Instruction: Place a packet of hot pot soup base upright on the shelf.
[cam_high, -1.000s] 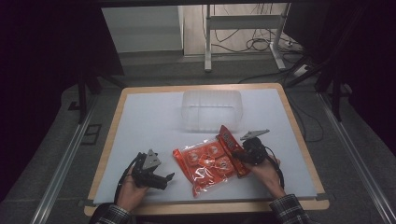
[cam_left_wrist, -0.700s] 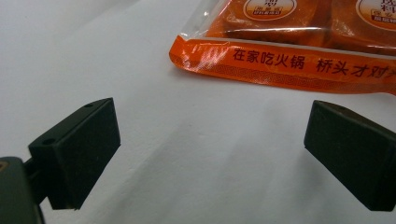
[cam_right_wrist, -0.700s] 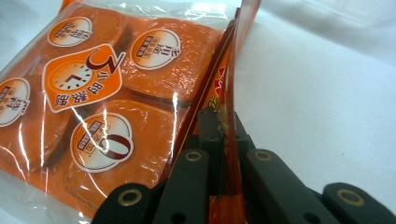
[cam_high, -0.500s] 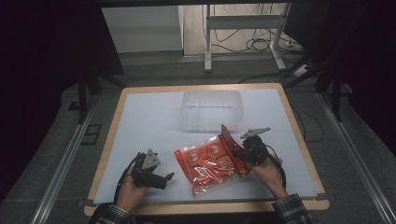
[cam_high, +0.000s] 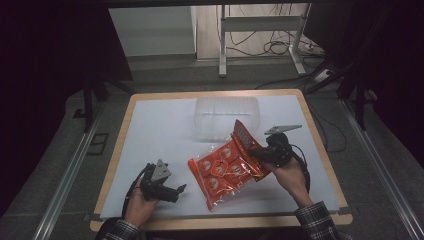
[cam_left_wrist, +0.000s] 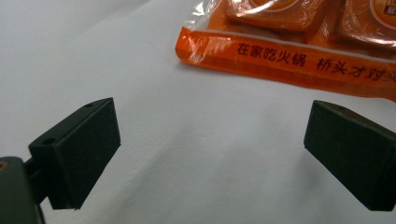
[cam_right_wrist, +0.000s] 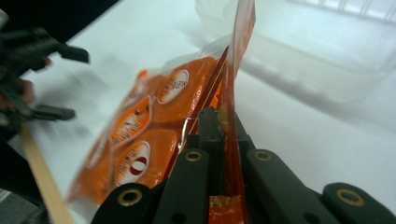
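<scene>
An orange snack bag with several round packs inside lies across the white table top, its right end lifted. My right gripper is shut on that end of the orange snack bag, with the bag's edge pinched between the jaws. My left gripper rests near the front left of the table, to the left of the bag and apart from it. In the left gripper view its fingers stand wide open over bare table, with the orange snack bag just beyond them.
A clear plastic tub stands behind the bag at the middle back of the table. A wooden rim frames the table. Beyond it stand a metal stand and floor cables.
My right gripper has risen with the bag's right end, so the bag tilts up more on that side. The left gripper has stayed in place.
</scene>
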